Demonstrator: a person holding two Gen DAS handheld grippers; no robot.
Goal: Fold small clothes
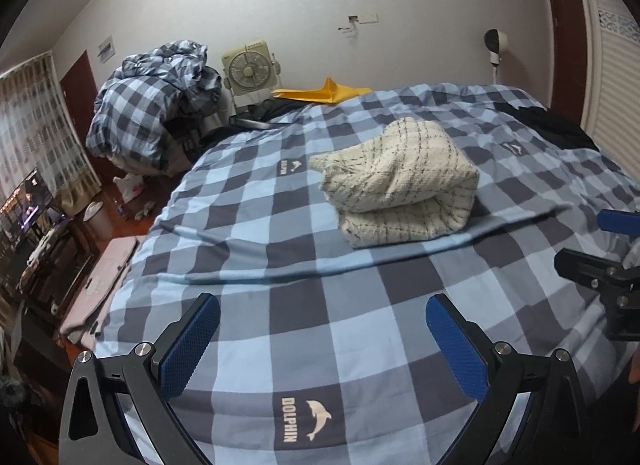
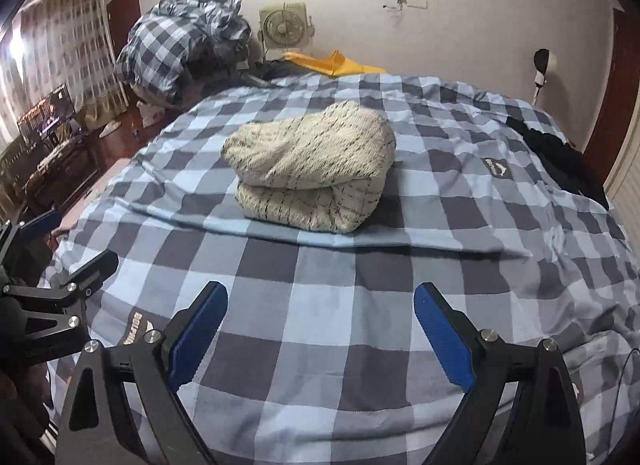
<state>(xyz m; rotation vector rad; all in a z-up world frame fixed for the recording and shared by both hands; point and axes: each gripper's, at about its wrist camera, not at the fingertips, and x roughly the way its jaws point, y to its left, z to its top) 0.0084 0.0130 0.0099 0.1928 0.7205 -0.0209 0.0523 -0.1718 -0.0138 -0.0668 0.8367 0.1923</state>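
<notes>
Blue-padded fingers of my left gripper fill the bottom of the left wrist view, spread wide with only the checked bed cover between them. Above and right of centre sits the cream knitted garment, folded into a thick bundle, apart from both tools. At the right edge of the frame I see part of my right gripper, also clear of the cloth.

From the right wrist view, the right gripper stands wide as well, holding nothing, low in the frame. The garment lies in the middle of the picture on a raised crease of the cover. A dark garment rests at the right side, well apart.

I judge the bundle bulky and springy; its top layer bulges and looks uneven, so it may slump or unroll if I nudge it. Should I reach in low, a finger could snag the cover's crease and drag the cover, tipping the fold. Pinching only the top layer would likely peel it open. I cannot tell whether the underside is tidy.
</notes>
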